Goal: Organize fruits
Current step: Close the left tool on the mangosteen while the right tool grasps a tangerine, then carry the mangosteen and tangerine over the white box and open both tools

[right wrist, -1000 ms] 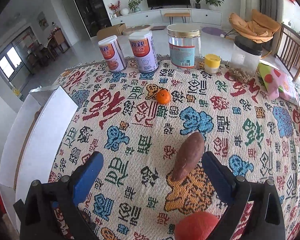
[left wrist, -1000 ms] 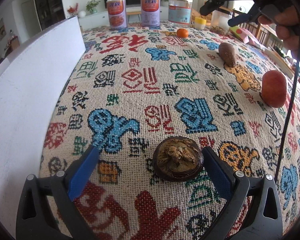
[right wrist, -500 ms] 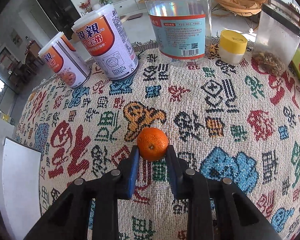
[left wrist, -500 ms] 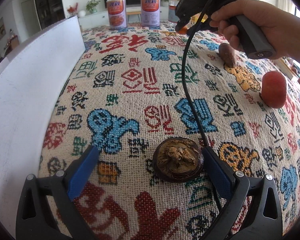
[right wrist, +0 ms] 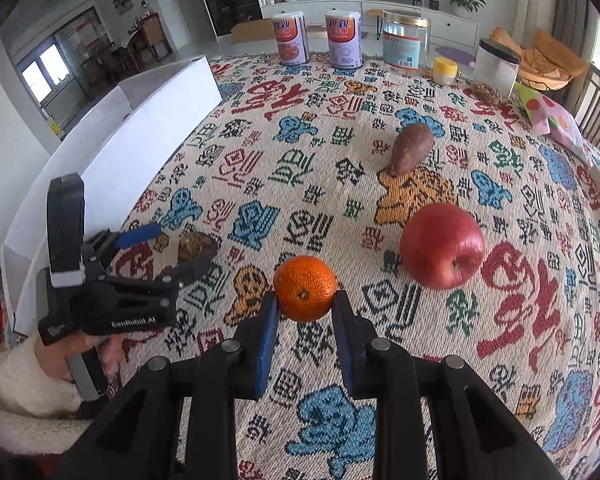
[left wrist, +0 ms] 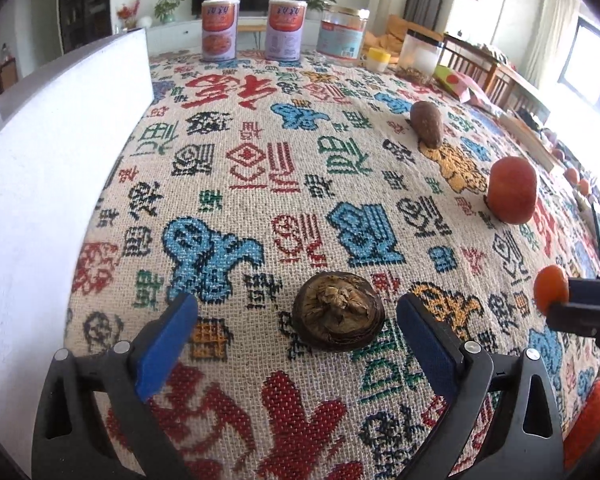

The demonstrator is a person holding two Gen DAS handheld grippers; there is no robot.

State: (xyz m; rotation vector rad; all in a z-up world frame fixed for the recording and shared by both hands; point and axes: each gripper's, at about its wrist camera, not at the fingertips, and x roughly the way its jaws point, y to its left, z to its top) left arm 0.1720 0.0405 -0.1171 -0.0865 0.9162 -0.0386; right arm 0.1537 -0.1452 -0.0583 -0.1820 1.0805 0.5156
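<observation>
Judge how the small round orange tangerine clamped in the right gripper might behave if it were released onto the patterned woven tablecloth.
The small round orange tangerine looks nearly spherical, so it would probably roll once freed. The right gripper pinches it only at the pad tips, so the hold may be shallow. The patterned woven tablecloth looks coarse, which would likely slow any roll.

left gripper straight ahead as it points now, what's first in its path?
The brown fruit, sitting between the open left gripper fingers, nearer the right one. Beyond it looks like bare cloth, though depth is unclear.
</observation>
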